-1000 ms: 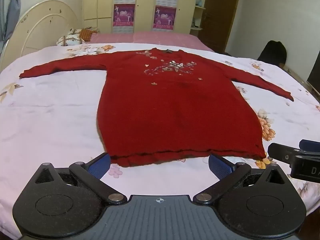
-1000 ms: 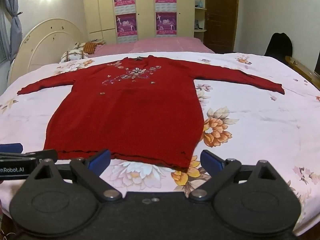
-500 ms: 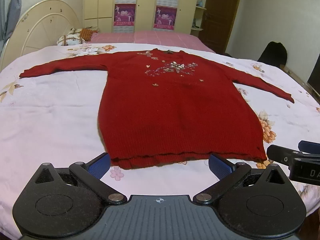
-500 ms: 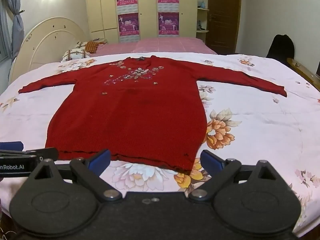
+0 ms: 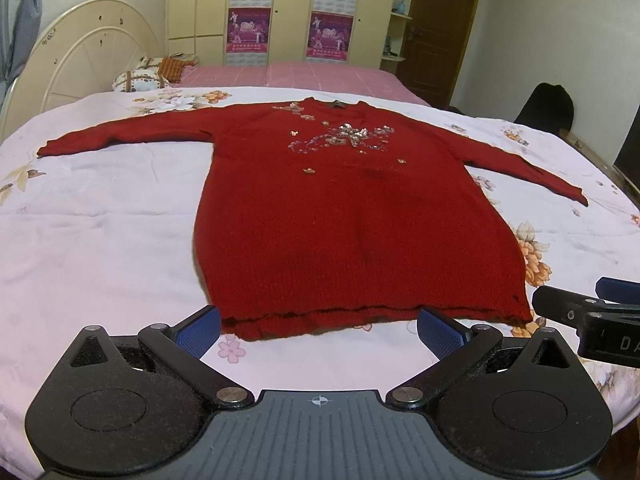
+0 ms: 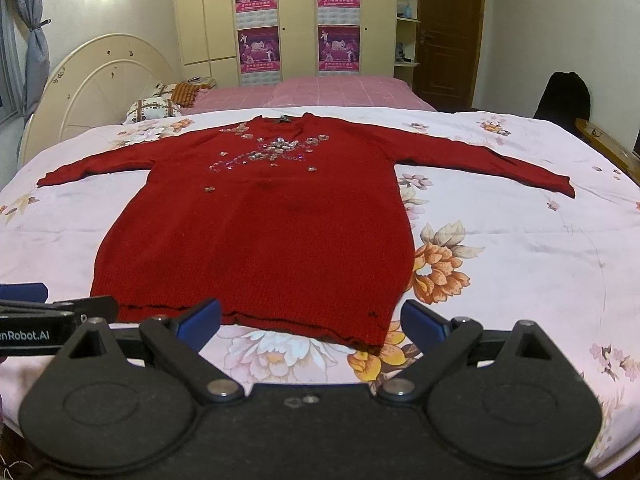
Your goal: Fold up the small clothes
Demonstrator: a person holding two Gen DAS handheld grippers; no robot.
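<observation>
We see a red sweater (image 5: 352, 216) lying flat on a bed (image 5: 100, 240) that has a pale sheet with flowers printed on it. The sweater is spread out with its front up, and both long sleeves reach out to the sides, one toward the left edge of the bed and one toward the right edge. Shiny little sequin flowers (image 5: 344, 138) sit on its chest, near the neck. The neck points to the far edge of the bed and the bottom hem (image 5: 360, 316) lies close to the near edge, right by us. Our left gripper (image 5: 320, 326) is wide open, with its blue fingers (image 5: 198, 330) spread far apart, and it holds nothing. It hangs just in front of the hem, near the sweater's left bottom corner. Our right gripper (image 6: 310, 322) is wide open too and holds nothing. It hangs just in front of the hem near the right bottom corner, and one blue finger (image 6: 200, 318) looks to be right at the hem, but we cannot tell if it touches. Each gripper peeks into the side of the other one's view. Behind the bed we see a cream headboard (image 6: 100, 84), some pillows (image 6: 154, 108), a second bed with a pink cover (image 6: 320, 90), and a tall yellow wardrobe (image 6: 296, 20) with pink posters on it.
</observation>
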